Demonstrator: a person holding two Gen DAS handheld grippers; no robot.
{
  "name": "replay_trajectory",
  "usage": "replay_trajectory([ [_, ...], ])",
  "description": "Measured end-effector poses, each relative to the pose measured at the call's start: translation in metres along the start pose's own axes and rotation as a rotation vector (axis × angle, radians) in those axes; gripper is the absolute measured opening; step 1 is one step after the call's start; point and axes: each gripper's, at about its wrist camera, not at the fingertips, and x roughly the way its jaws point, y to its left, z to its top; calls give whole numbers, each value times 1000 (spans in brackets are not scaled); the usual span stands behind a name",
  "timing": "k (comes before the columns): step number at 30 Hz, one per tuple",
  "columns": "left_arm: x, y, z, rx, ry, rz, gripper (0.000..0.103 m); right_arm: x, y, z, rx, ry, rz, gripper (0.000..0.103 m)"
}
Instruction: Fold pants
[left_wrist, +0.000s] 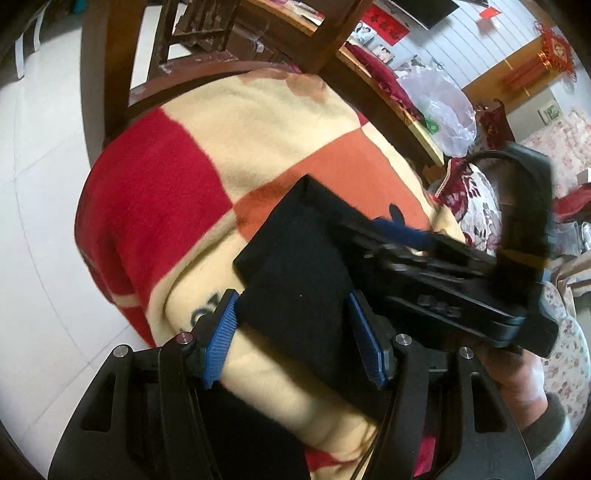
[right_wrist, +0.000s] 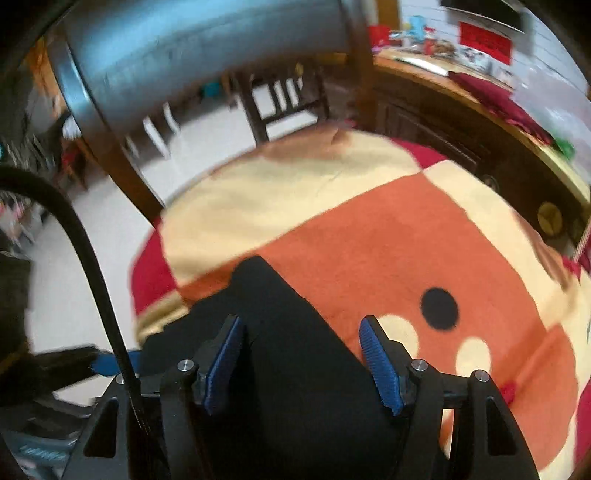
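Note:
The black pants lie folded into a narrow rectangle on a red, orange and cream blanket. My left gripper is open, its blue pads on either side of the near end of the pants, not pinching. The right gripper shows in the left wrist view, lying across the right edge of the pants. In the right wrist view the pants run under my right gripper, which is open with the cloth between its blue pads. The blanket spreads beyond.
A wooden chair stands behind the blanket. A wooden table edge with a plastic bag is at the right. White tiled floor lies left. A metal cylinder and a black cable show in the right wrist view.

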Motion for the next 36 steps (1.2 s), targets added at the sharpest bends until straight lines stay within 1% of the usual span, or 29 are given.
replay_trajectory([
  [1,1,-2,1,12,-8,2,50,4,0,0,4,13,13,58],
  [2,1,-4,1,29,-13,-3,43,3,-1,2,9,-1,41,47],
  [3,1,-6,1,39,-15,-8,39,2,-1,3,6,-1,38,39],
  [4,-1,-9,2,52,-18,-18,31,0,1,3,1,-1,27,36],
  [5,-3,-11,4,63,-29,-20,19,-4,2,3,-7,-8,30,25],
  [6,-9,-15,7,84,-57,-10,15,-7,3,3,-8,-13,26,19],
  [8,-17,-19,13,106,-88,-27,15,-16,3,5,5,-30,14,16],
  [10,-17,-20,18,123,-93,-20,15,-24,2,8,26,-69,-6,16],
  [11,-13,-19,19,130,-84,-3,15,-25,0,8,40,-79,-11,16],
  [14,3,-7,19,92,-28,40,16,-13,-5,8,85,-71,-38,15],
  [15,5,-3,19,75,-17,43,16,-8,-5,7,97,-71,-45,15],
  [16,4,1,19,60,-15,42,21,-2,-6,5,114,-74,-53,15],
  [17,2,4,18,41,-16,54,27,0,-5,6,128,-87,-65,19],
  [19,-6,2,16,56,-44,98,27,-5,-4,2,159,-107,-63,24],
  [20,-11,-1,15,77,-64,128,27,-9,-5,0,174,-105,-47,36],
  [21,-17,-4,13,95,-83,148,27,-16,-7,-4,189,-101,-27,43],
  [22,-22,-6,12,104,-95,154,27,-25,-10,-9,206,-106,-5,43],
  [25,-38,-16,5,134,-125,119,27,-68,-30,-40,290,-153,17,43],
  [26,-39,-18,4,141,-127,109,28,-76,-38,-48,317,-163,31,43],
  [27,-42,-22,2,150,-127,88,31,-89,-48,-62,351,-176,47,43],
  [28,-42,-28,1,156,-123,70,37,-105,-60,-79,389,-188,44,43],
  [29,-42,-35,-1,164,-112,41,41,-114,-67,-90,411,-192,26,44],
  [30,-41,-41,-2,171,-106,26,42,-125,-76,-104,434,-200,-3,44],
  [32,-35,-55,-6,194,-83,4,42,-148,-90,-132,471,-217,-40,44],
  [34,-25,-70,-9,225,-40,-21,43,-166,-105,-158,521,-227,-65,44],
  [36,-14,-88,-13,251,-8,-35,43,-175,-117,-179,567,-228,-68,48],
])
